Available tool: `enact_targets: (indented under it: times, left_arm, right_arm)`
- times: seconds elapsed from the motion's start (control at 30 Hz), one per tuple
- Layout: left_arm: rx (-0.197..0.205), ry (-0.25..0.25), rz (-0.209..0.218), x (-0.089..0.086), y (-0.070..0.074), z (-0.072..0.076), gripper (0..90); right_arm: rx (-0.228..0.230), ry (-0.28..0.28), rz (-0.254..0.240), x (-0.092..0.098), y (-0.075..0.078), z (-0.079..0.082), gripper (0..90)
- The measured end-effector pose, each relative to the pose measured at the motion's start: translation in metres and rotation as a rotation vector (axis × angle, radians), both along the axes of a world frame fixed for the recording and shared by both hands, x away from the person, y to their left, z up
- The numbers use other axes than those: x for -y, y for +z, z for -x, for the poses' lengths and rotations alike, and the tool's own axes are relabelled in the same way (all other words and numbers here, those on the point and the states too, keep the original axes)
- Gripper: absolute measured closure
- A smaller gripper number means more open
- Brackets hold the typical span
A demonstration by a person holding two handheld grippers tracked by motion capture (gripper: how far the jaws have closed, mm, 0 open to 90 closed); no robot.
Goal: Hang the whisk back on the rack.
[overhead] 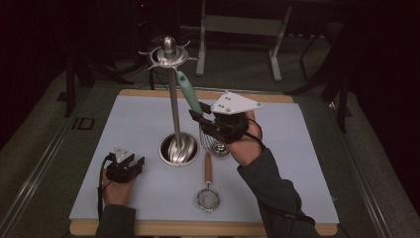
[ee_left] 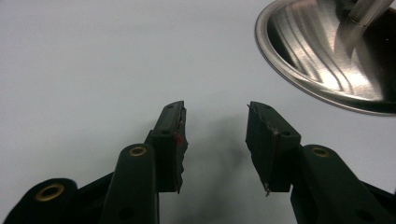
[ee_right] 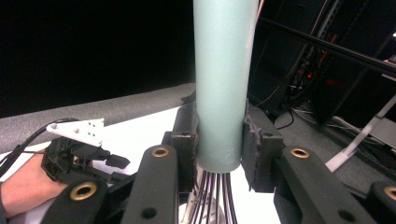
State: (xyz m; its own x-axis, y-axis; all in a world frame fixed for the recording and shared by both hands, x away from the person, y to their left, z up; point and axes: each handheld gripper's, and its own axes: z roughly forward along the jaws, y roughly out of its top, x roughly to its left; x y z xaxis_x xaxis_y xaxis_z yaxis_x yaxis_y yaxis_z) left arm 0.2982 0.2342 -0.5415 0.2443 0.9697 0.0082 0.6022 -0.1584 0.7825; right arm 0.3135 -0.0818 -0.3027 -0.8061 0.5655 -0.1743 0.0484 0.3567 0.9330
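A whisk with a pale green handle (overhead: pixel 187 91) (ee_right: pixel 224 84) is held tilted above the mat, its wire head (overhead: pixel 211 137) low beside the stand's base. My right gripper (overhead: pixel 198 119) (ee_right: pixel 219 135) is shut on the lower end of that handle, pads pressed on both sides. A steel utensil stand (overhead: pixel 174 109) rises from a round dish base (overhead: pixel 178 148) (ee_left: pixel 327 70) to a hooked ring (overhead: pixel 168 54) at the top. My left gripper (overhead: pixel 136 163) (ee_left: pixel 215 121) rests on the mat left of the base, open with nothing between its fingers.
A small mesh strainer (overhead: pixel 208 191) with a wooden handle lies on the pale blue mat (overhead: pixel 297 148) in front of the base. The mat sits on a wooden board. Dark frames and metal legs stand behind the table. My left gripper (ee_right: pixel 119 161) appears in the right gripper view.
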Motion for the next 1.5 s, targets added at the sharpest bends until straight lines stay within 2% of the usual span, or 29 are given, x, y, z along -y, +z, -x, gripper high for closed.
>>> enact_targets:
  times: [0.6,0.93,1.23,1.5]
  left_arm:
    - [-0.004,0.000,0.003,0.000,0.000,0.000,57.7]
    - [-0.005,-0.002,0.001,0.000,0.000,0.000,57.7]
    - [-0.005,-0.001,0.002,0.000,0.000,0.000,57.7]
    - [-0.004,-0.003,0.001,0.000,0.000,0.000,57.5]
  right_arm:
    - [-0.017,-0.034,-0.018,-0.018,-0.004,-0.015,69.3]
    - [-0.022,-0.043,0.016,-0.027,-0.005,-0.024,66.8]
    - [-0.017,-0.022,0.019,-0.031,-0.005,-0.019,63.7]
    - [-0.008,-0.009,0.032,-0.025,-0.007,-0.013,63.2]
